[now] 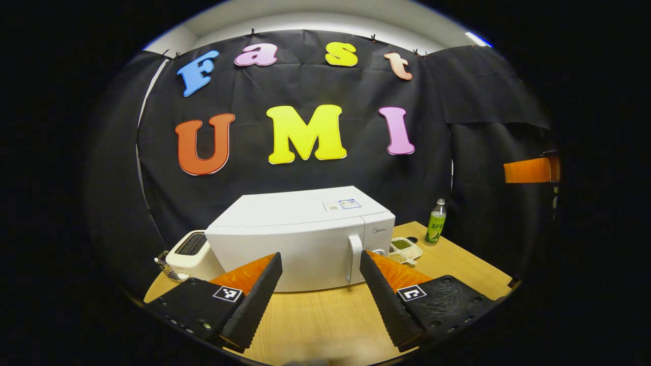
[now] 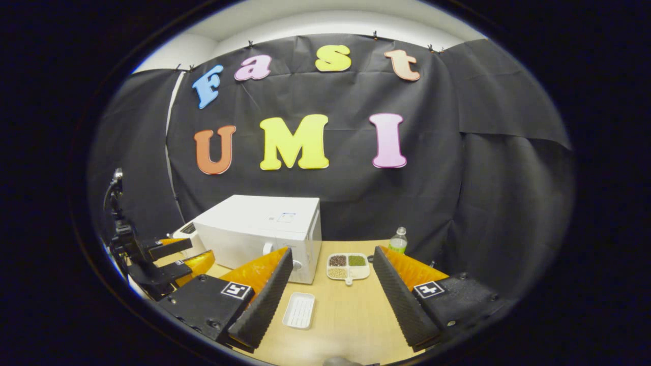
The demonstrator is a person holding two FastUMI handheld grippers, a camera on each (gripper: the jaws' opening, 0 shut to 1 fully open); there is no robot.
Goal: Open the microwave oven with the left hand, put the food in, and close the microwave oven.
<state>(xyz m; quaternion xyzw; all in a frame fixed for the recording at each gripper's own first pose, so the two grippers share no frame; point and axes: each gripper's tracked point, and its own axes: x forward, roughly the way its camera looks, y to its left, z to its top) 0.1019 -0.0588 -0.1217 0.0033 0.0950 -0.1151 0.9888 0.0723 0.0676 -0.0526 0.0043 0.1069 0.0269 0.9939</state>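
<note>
The white microwave oven (image 1: 305,239) stands shut toward the table's (image 2: 346,310) back edge; the compartmented food tray (image 2: 348,266) lies just beside it.

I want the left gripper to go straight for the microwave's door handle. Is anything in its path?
Nothing visible: only bare wooden table lies between the open left gripper and the white vertical handle on the closed white microwave oven.

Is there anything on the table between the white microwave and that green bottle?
Yes. In the right gripper view, a divided dish holding dark, green and pale foods sits on the table between the microwave and the green bottle.
</note>
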